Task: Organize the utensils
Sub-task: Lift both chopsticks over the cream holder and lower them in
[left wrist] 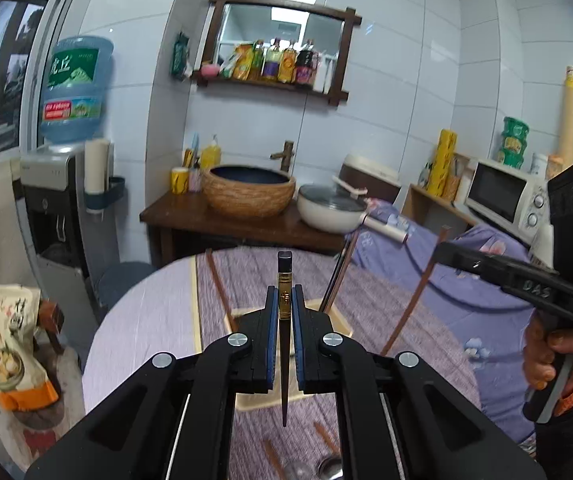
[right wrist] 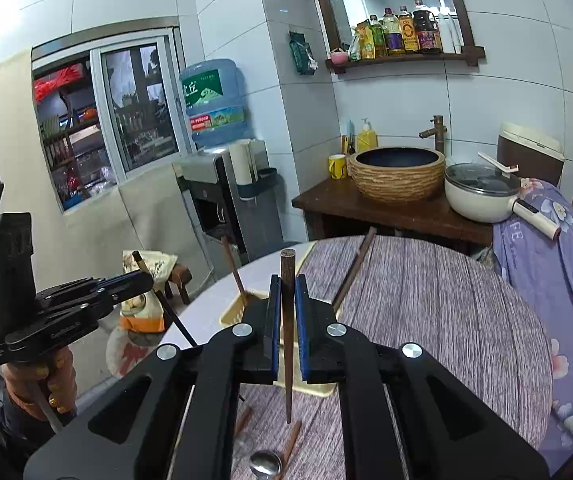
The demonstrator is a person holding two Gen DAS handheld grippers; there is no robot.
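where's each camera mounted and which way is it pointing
Left wrist: sits on the left tool, looking along its fingers over the round table toward the basin; a dark chopstick is clamped in it, and the right tool and right hand show at right.
Right wrist: sits on the right tool, facing the same way; it clamps a brown chopstick, with the left tool and left hand at left.
Shared: table, basin, utensil basket, water dispenser.

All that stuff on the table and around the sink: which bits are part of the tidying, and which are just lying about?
Part of the job:
- black chopstick in left hand-held gripper
- brown chopstick in right hand-held gripper
- beige holder
- spoon

Just lying about:
- pot
- sink bowl
- water jug
- microwave
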